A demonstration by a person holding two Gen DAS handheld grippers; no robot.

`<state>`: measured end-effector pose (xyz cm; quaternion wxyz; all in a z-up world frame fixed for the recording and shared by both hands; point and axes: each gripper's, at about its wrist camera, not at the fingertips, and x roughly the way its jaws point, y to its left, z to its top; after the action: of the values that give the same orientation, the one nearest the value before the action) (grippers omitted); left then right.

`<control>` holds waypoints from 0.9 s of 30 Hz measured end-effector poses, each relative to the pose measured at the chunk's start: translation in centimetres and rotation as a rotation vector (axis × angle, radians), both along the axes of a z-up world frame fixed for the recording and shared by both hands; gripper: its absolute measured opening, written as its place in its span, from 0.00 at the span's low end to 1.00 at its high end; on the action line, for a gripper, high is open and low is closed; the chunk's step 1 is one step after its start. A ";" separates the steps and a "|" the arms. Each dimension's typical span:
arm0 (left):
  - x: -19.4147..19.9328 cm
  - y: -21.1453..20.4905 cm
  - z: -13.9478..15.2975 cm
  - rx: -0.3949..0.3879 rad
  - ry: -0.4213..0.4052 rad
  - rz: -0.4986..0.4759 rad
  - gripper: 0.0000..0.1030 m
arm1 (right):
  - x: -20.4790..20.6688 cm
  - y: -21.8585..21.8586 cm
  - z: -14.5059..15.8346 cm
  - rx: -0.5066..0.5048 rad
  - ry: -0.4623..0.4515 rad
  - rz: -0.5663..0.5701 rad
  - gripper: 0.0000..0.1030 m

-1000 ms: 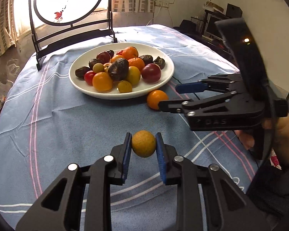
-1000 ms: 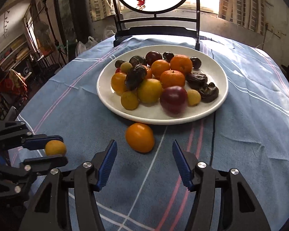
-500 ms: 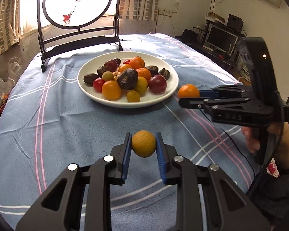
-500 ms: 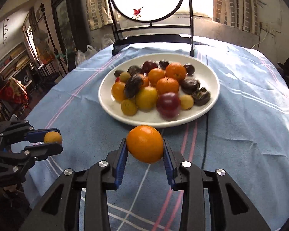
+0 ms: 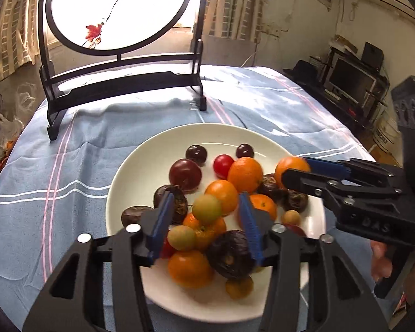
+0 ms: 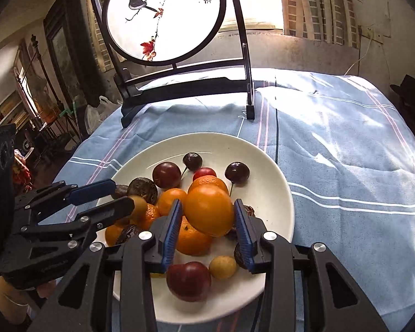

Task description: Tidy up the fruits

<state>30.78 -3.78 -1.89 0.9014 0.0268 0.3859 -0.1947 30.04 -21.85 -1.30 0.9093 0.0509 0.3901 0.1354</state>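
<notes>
Orange fruit (image 6: 209, 210) clamped in right hand-held gripper (image 6: 207, 231), half-hiding plate (image 6: 274, 191); left hand-held gripper (image 5: 204, 221) spread wide.

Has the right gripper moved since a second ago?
Yes. The right gripper, shut on the orange, has gone forward from the tablecloth to above the plate.

Left tool (image 5: 204, 218), right tool (image 6: 207, 227): black frames, blue pads, silver screws.

Right tongs (image 6: 207, 221) hide part of the mandarin (image 6: 192, 239) beneath.
</notes>
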 end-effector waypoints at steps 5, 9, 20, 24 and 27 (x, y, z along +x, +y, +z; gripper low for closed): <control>-2.4 2.1 0.6 -0.043 0.005 0.050 0.76 | -2.9 -1.0 0.9 0.040 -0.013 0.007 0.56; -8.8 3.1 1.8 -0.025 -0.034 0.038 0.89 | -8.5 -1.6 1.9 0.035 -0.025 0.022 0.75; -26.0 5.7 3.6 -0.122 -0.072 0.121 0.95 | -25.9 -3.6 4.2 0.091 -0.145 -0.020 0.96; -29.5 5.6 5.0 -0.083 -0.114 0.153 0.95 | -29.2 -4.1 4.5 0.051 -0.144 -0.052 0.96; -31.9 5.4 6.2 -0.064 -0.155 0.159 0.95 | -31.5 -4.8 5.0 0.013 -0.176 -0.079 0.96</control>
<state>-1.16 1.66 4.36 0.9415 -0.0177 0.3096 -0.1320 -1.46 -26.64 3.69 0.9444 0.0600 0.3055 0.1061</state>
